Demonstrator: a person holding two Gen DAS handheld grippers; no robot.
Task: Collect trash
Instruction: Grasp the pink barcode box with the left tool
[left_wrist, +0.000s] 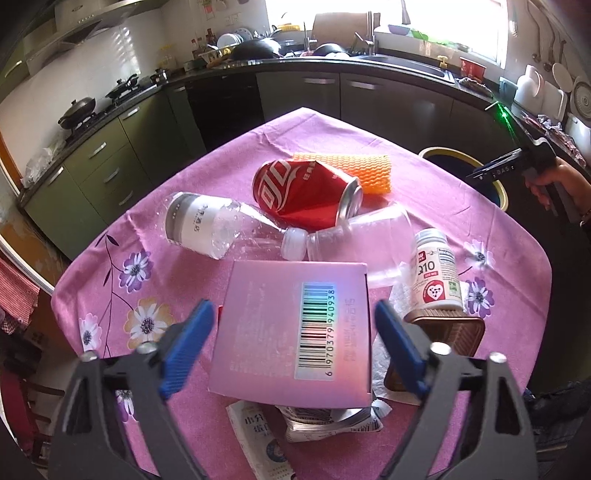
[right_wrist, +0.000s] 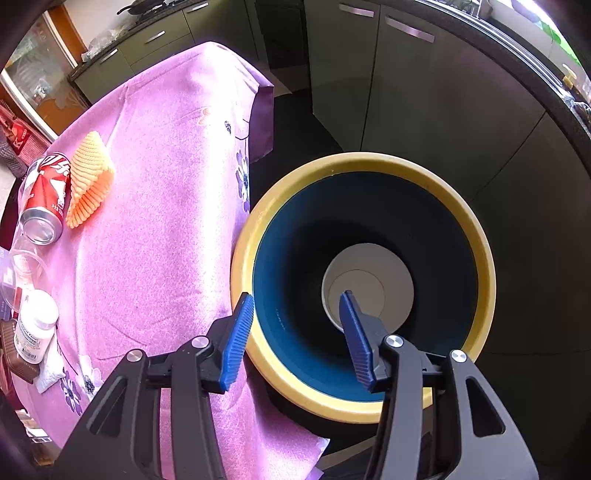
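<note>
My left gripper (left_wrist: 293, 328) is open, its blue pads on either side of a pink box (left_wrist: 291, 332) with a barcode, apart from it. Beyond the box lie a clear bottle (left_wrist: 218, 230), a red can (left_wrist: 303, 192), an orange foam net (left_wrist: 351, 171), a clear plastic cup (left_wrist: 369, 236) and a white pill bottle (left_wrist: 436, 269). My right gripper (right_wrist: 295, 325) is open and empty above the yellow-rimmed blue bin (right_wrist: 369, 166), which holds a white cup (right_wrist: 373, 280) at its bottom. The right gripper also shows in the left wrist view (left_wrist: 480, 173).
The table has a pink floral cloth (left_wrist: 147, 280). A brown tray (left_wrist: 450, 332) and crumpled wrappers (left_wrist: 325, 421) lie near my left gripper. The bin (left_wrist: 495, 192) stands off the table's right edge. Kitchen cabinets (left_wrist: 295, 92) and counters ring the room.
</note>
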